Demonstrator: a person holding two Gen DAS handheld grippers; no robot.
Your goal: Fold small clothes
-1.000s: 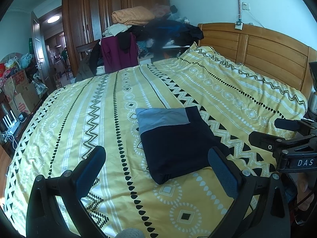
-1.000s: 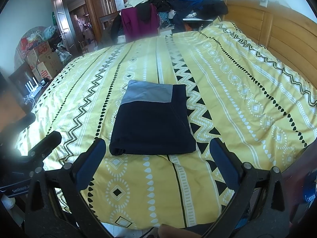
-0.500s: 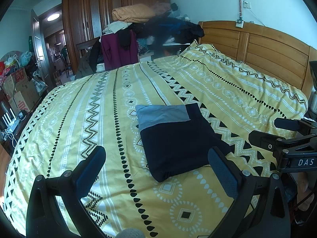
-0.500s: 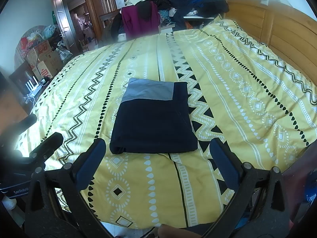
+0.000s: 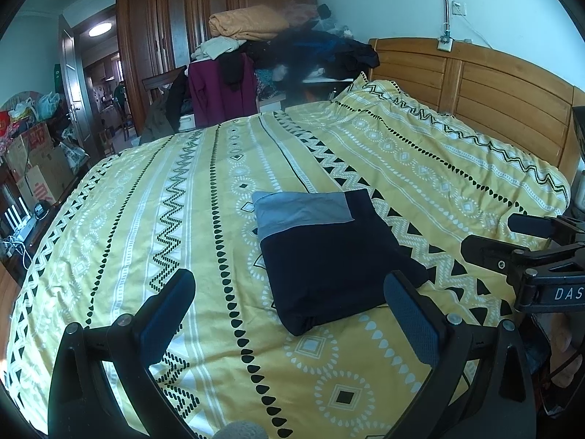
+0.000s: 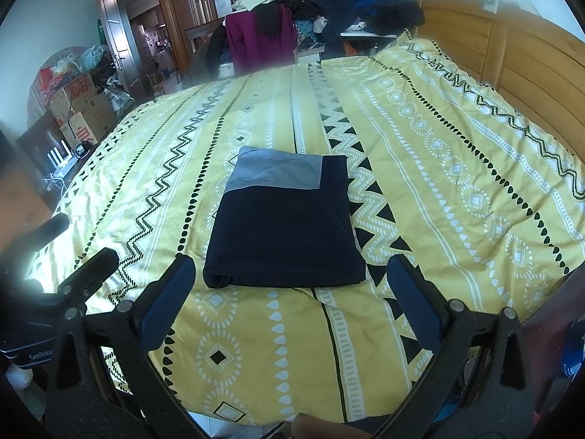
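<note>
Garment (image 6: 285,226) slightly nearer than before (navy, grey panel, neatly folded).

The left gripper (image 5: 289,314) was held level above the near edge of the bed, its two blue-padded fingers (image 5: 166,316) spread wide, nothing gripped between them. The right gripper (image 6: 290,300) was likewise held with its padded fingers (image 6: 415,301) set wide apart and empty. Both were pointed forward in roughly the same direction, side by side and apart. In the left wrist view the right gripper's black frame was seen at the right edge. A fingertip (image 6: 310,426) was glimpsed at the bottom of the right wrist view.
</note>
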